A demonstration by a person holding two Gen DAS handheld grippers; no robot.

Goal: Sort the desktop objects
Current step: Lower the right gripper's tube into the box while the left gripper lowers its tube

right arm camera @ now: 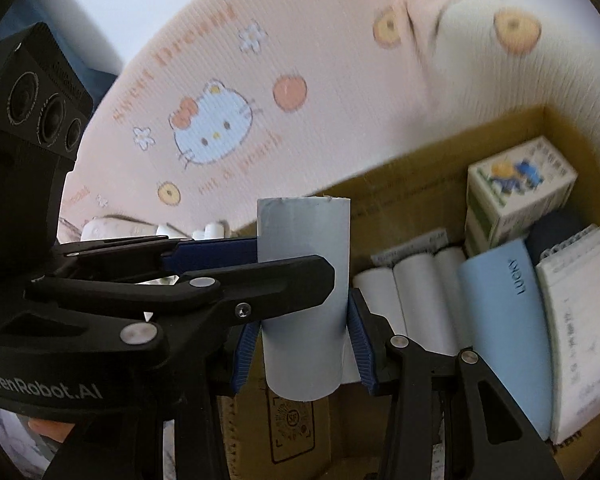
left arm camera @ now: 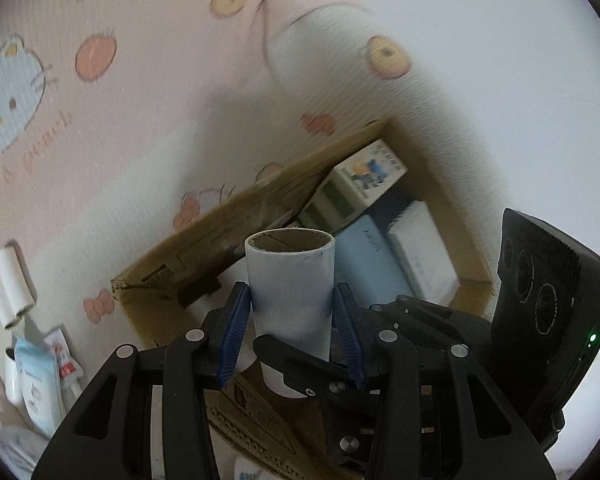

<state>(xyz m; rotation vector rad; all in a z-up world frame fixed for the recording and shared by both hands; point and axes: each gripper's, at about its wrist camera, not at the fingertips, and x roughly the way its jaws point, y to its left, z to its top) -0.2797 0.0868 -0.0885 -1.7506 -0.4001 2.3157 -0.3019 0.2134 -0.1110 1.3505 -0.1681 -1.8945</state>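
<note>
A white paper roll with a cardboard core [left arm camera: 291, 300] stands upright between both grippers, over the near edge of an open cardboard box [left arm camera: 204, 252]. My left gripper [left arm camera: 292, 312] is shut on the roll, blue pads on both sides. My right gripper [right arm camera: 304, 344] is shut on the same roll [right arm camera: 304, 292] lower down. The left gripper's finger [right arm camera: 204, 280] crosses the roll in the right wrist view; the right gripper's black finger [left arm camera: 300, 356] crosses it in the left wrist view.
The box [right arm camera: 420, 176] holds white rolls [right arm camera: 412, 288], a light blue case [right arm camera: 504, 320], a white notepad [right arm camera: 576, 320] and a printed carton [right arm camera: 516, 192]. A Hello Kitty cloth [left arm camera: 100, 120] covers the table. More rolls [left arm camera: 12, 284] and packets [left arm camera: 36, 380] lie at the left.
</note>
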